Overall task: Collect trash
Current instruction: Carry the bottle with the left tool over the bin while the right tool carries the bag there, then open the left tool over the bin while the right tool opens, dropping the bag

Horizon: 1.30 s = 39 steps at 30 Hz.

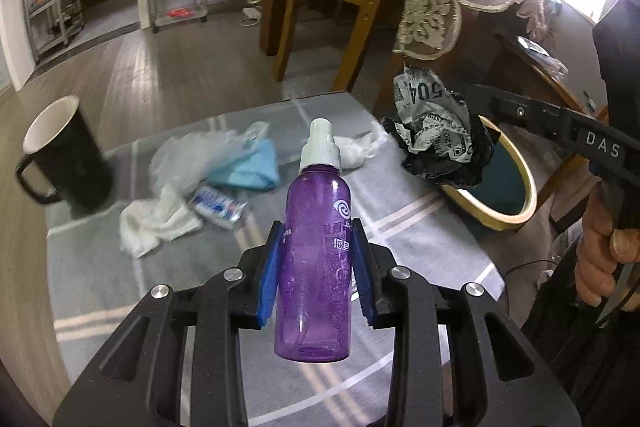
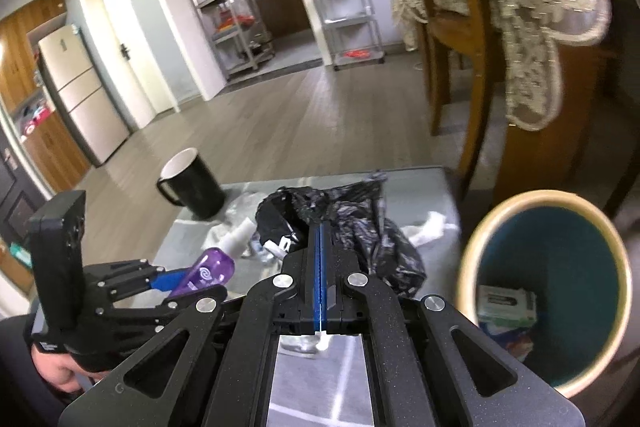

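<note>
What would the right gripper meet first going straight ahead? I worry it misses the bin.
Probably the table past the black bag held by the right gripper; the bin sits off to its right.

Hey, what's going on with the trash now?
Left tongs shut on bottle. Right tongs shut on black bag. Bin open beside table, nothing blocking.

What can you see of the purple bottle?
The purple bottle is see-through plastic with a white spray cap, a white swirl logo and white print. It looks empty. The left claw grips its body between blue pads, holding it above the table, cap pointing away from the camera. Nothing else touches it.
</note>
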Available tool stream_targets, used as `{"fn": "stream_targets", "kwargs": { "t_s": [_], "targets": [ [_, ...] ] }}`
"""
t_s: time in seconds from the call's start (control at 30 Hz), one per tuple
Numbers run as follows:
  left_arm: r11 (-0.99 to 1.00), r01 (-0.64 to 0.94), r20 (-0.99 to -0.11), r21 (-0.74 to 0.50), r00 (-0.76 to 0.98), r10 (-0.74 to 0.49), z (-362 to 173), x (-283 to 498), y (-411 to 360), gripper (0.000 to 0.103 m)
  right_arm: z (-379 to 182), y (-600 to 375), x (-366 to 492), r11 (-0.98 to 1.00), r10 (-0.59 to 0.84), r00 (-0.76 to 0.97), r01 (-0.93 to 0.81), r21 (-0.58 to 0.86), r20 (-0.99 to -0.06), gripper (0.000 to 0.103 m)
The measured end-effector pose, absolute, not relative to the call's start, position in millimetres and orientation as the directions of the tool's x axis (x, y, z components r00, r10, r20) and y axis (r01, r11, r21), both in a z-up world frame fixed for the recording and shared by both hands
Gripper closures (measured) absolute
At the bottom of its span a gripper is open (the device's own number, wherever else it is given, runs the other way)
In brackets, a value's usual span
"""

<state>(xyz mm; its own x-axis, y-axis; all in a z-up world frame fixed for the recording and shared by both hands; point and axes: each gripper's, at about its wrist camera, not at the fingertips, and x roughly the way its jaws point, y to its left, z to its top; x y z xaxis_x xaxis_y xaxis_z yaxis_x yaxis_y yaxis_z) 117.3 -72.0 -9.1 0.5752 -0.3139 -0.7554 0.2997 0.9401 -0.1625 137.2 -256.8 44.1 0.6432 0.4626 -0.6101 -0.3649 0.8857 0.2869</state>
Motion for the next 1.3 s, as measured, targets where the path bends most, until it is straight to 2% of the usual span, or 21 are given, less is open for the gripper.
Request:
{"fn": "stream_targets", "kwargs": {
  "t_s": [0.3,0.73,1.17,1.23,1.3],
  "targets": [
    [0.906,0.389,-0.746,-0.166,0.551,-0.374,1,135,-126,0.071,40,-319,134,0.929,0.36,0.7,-0.21,0.304,-0.617,0.102],
    [0.842,0.507,-0.769,-0.184,0.459,-0.444,-7,168,-221,0.071,17,-378,132,0.958,0.193,0.702,0.016,0.286,-0.685,0.102],
    [0.816,0.537,-0.814,-0.215,0.363,-0.453,-37,205,-296,0.07,-15,-431,136,0.918,0.159,0.656,0.177,0.355,-0.738,0.102],
    [0.815,0.535,-0.815,-0.222,0.358,-0.456,-40,207,-300,0.069,-18,-437,136,0.908,0.16,0.648,0.199,0.369,-0.744,0.1],
    [0.816,0.532,-0.819,-0.227,0.349,-0.455,-43,208,-303,0.069,-19,-441,135,0.9,0.16,0.649,0.214,0.38,-0.744,0.094]
  ]
}}
